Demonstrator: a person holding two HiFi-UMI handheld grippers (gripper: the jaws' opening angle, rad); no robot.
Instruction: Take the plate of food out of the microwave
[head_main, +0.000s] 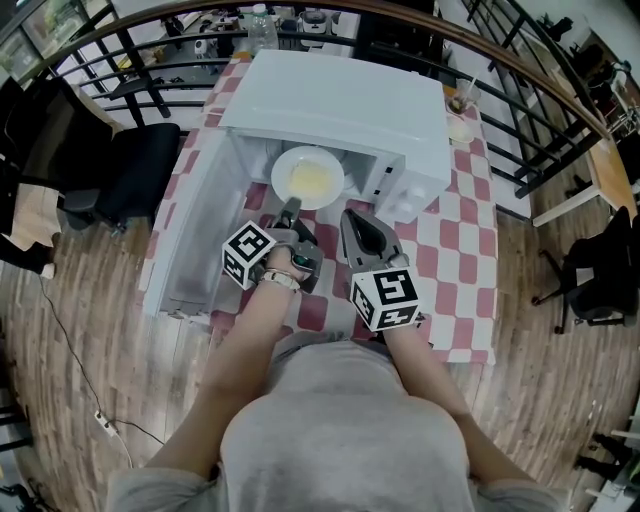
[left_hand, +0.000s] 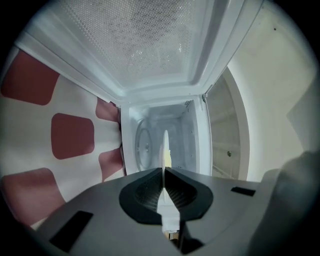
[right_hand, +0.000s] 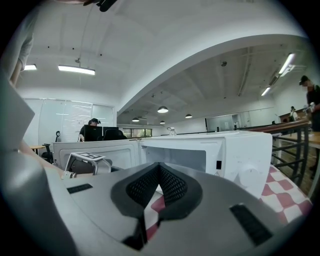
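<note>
**Position.** The round white plate (head_main: 300, 160) carries a pale yellow heap of food (head_main: 312, 181). It is at the mouth of the boxy white microwave (head_main: 345, 105), mostly forward of the front edge of the oven's top. The white door (head_main: 195, 225) hangs open to the left. I cannot tell whether the plate rests on the oven floor or is lifted off it. The oven stands on a red-and-white checked tablecloth (head_main: 455, 250).

**Left tongs** (left_hand: 164, 174). The jaws are closed down to the thickness of the near rim. I see the rim edge-on between the ribbed black pads (left_hand: 142, 192).

**Right tongs** (right_hand: 159, 169). The tips are together with nothing between them. They sit just beside the left tongs, in front of the oven and clear of the plate.

**Handling (judgement).**
- The plate looks rigid, probably glazed and slick, and breakable.
- Its weight lies beyond a single rim pinch, so it will want to droop and pivot about the pads.
- The food looks soft and may slide if the plate tips.
- The rim should sit deep in the pads. A second hold on the rim to one side, with the right tongs, would stop any swing.

**Pose.**
- My left forearm reaches forward, with the tongs about level.
- The left tongs are rolled on their side, so one jaw is above the rim and one below.
- My right forearm is bent in closer to my body.
</note>
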